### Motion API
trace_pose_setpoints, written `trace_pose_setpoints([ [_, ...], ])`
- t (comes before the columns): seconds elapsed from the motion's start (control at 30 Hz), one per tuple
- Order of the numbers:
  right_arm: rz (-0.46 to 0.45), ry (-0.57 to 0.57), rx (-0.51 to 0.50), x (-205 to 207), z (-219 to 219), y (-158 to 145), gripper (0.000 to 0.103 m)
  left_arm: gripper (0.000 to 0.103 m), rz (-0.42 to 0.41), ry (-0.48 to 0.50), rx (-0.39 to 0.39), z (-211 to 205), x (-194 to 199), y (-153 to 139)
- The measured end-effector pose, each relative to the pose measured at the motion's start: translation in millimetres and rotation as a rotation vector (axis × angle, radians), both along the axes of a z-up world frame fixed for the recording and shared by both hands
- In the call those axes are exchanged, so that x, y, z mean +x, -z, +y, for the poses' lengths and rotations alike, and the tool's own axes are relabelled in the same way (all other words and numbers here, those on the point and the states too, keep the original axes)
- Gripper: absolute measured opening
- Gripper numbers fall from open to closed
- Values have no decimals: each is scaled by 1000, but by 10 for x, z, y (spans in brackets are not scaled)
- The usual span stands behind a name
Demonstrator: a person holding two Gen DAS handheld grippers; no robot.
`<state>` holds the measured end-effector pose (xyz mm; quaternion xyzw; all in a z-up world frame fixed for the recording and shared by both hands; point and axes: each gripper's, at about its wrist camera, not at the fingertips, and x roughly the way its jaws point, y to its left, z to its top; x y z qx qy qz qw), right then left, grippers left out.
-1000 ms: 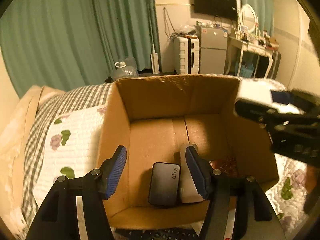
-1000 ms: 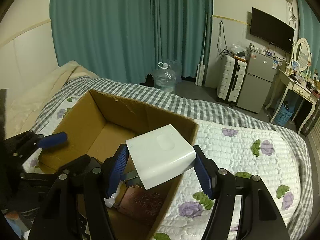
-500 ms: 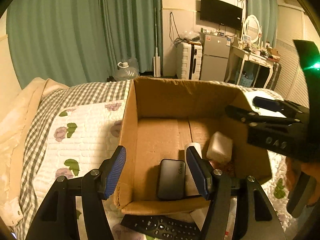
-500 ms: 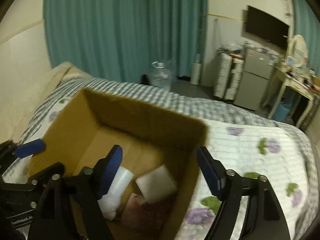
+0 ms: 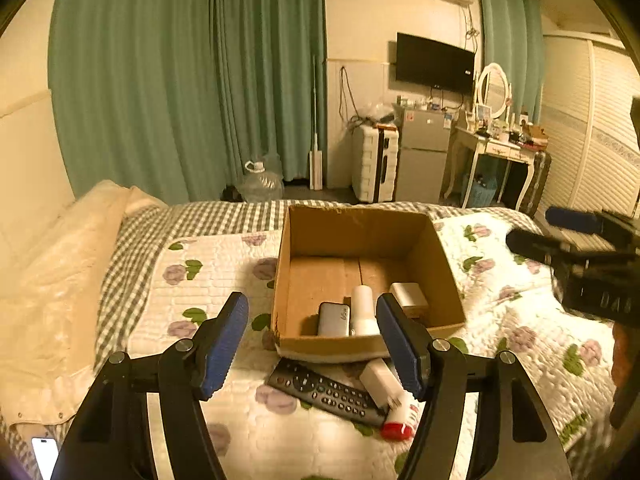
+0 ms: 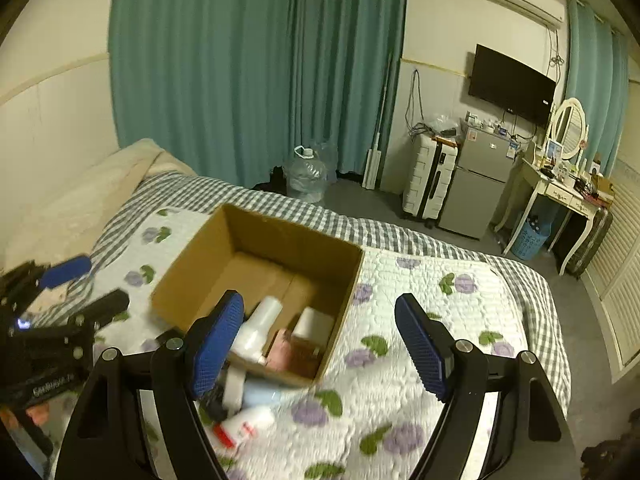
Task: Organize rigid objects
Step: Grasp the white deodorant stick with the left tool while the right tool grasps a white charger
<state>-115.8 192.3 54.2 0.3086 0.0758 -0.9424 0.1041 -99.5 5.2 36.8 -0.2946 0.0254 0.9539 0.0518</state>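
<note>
Two grippers empty with fingers spread wide, left gripper point(image 5: 310, 344) nearest the remote point(image 5: 326, 392) lying just before the cardboard box point(image 5: 366, 344): lower squarely, pinch across its narrow width.

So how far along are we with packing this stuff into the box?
Partway. The cardboard box already holds a grey power bank, a white bottle and a white charger cube. Both the left gripper and right gripper are open and hold nothing. Left outside: the remote and a red-capped tube.
</note>
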Motion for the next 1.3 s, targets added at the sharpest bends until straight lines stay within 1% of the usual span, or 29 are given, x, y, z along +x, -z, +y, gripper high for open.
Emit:
trace_pose_setpoints([
  [0.13,-1,-17,5,245,-77,128,78,71,12,-2,3,-14,170,23],
  [0.27,-18,-34,1,319,-169,372,78,71,-9,-16,29,-53,208,235],
  [0.37,-51,-58,10,261,-284,639,78,71,-37,-44,30,-96,179,493],
  [0.5,-123,-76,22,152,-363,1029,78,71,-116,-55,21,-159,26,867],
  [0.67,-228,-82,42,3,-447,1485,78,71,-180,-88,28,-280,-79,1139],
  [0.77,-265,-103,43,-95,-530,1661,77,71,-214,-113,32,-342,-148,1246],
  [0.83,-284,-121,38,-152,-605,1758,73,71,-234,-115,39,-358,-174,1297],
  [0.9,-301,-138,35,-213,-669,1824,64,71,-247,-120,38,-376,-196,1337],
  [0.97,-302,-145,45,-264,-729,1866,63,71,-259,-124,42,-391,-213,1367],
  [1.0,-295,-147,52,-275,-753,1878,61,71,-266,-127,47,-403,-219,1382],
  [1.03,-288,-146,55,-282,-768,1877,57,71,-270,-128,51,-418,-229,1391],
  [1.1,-277,-147,55,-286,-791,1858,34,71,-279,-134,57,-437,-245,1405],
  [1.13,-286,-159,40,-278,-797,1856,29,71,-282,-136,59,-440,-246,1409],
  [1.17,-291,-165,36,-281,-809,1860,28,71,-285,-137,60,-440,-245,1414],
  [1.3,-301,-167,32,-291,-827,1893,28,71,-286,-134,49,-419,-244,1416],
])
